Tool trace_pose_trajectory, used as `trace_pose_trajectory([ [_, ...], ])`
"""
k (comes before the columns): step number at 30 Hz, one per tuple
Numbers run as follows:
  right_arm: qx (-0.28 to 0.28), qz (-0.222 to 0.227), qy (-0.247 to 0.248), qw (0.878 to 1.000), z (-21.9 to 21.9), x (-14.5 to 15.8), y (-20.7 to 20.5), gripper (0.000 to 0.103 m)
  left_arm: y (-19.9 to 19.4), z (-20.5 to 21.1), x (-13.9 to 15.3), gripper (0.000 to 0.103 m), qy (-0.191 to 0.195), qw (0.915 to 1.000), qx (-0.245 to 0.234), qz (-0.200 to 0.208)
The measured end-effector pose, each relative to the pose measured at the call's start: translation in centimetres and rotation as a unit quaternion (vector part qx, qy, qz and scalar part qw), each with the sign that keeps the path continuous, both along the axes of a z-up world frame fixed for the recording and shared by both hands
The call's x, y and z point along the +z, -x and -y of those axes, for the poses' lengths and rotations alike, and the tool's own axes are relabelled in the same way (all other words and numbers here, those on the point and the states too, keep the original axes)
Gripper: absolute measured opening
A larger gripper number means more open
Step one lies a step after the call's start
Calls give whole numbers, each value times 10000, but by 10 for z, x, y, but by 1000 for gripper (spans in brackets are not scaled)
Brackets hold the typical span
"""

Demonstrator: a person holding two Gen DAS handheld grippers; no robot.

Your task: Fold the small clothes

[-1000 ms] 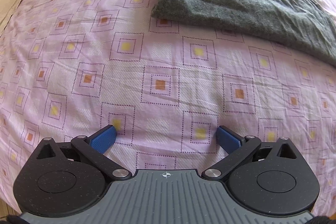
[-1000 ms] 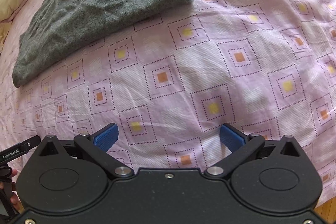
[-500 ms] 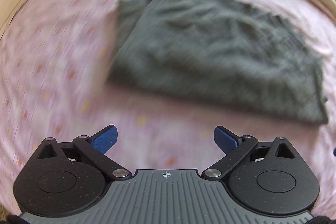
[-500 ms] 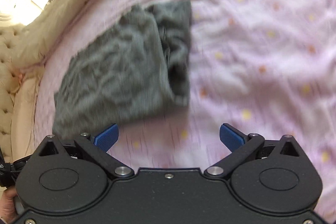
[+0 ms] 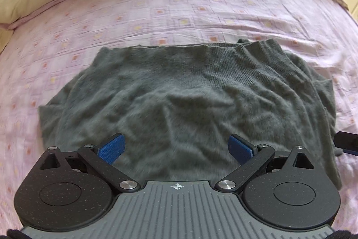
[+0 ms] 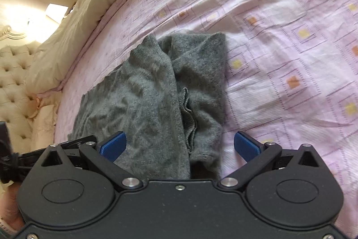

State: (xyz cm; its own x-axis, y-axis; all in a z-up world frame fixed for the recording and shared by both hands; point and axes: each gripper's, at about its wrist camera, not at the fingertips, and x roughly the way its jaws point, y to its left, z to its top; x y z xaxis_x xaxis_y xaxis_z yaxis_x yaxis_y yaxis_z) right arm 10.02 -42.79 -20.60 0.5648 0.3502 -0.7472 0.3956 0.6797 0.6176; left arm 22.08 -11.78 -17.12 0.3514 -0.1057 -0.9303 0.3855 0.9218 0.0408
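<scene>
Fuzzy grey knit garment (image 5: 179, 95), rumpled, flat on pink square-patterned sheet (image 5: 179, 3). Left gripper (image 5: 175, 148), right gripper (image 6: 180, 146): spread wide, gripping nothing.

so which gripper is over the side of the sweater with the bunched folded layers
The right gripper: the grey sweater shows bunched, overlapping layers there. The left gripper faces one flat layer.

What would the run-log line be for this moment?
left tongs: open, over grey sweater | right tongs: open, over its folded edge | sweater flat on pink bedsheet, ungrasped

A rumpled, fuzzy grey knit garment (image 5: 170, 102) lies partly folded on the bed.
</scene>
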Motion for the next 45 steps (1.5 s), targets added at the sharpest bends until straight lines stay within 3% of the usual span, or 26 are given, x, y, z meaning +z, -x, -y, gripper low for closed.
trace_pose_trajectory([
  [6,240,415,-284,9984,4,-7,-3,103,-11,8,-25,101,-229,9992,-54,-335],
  [14,290,775,-598,9948,12,-17,-11,103,-12,6,-33,103,-151,9990,-50,-411],
  [19,528,843,-540,9936,11,-17,-12,103,-21,6,-13,100,86,10000,-19,-22],
  [24,551,829,-552,9935,11,-17,-13,103,-54,15,-29,101,-346,9991,215,-105],
  [31,521,807,-620,9934,14,-19,-13,103,-70,23,-36,102,-375,9990,209,-87],
  [37,472,820,-732,9928,18,-21,-11,103,-46,13,-13,99,-180,9997,118,113],
  [45,487,596,-784,9939,20,-17,-15,103,11,-20,-19,99,-79,9979,591,-255],
])
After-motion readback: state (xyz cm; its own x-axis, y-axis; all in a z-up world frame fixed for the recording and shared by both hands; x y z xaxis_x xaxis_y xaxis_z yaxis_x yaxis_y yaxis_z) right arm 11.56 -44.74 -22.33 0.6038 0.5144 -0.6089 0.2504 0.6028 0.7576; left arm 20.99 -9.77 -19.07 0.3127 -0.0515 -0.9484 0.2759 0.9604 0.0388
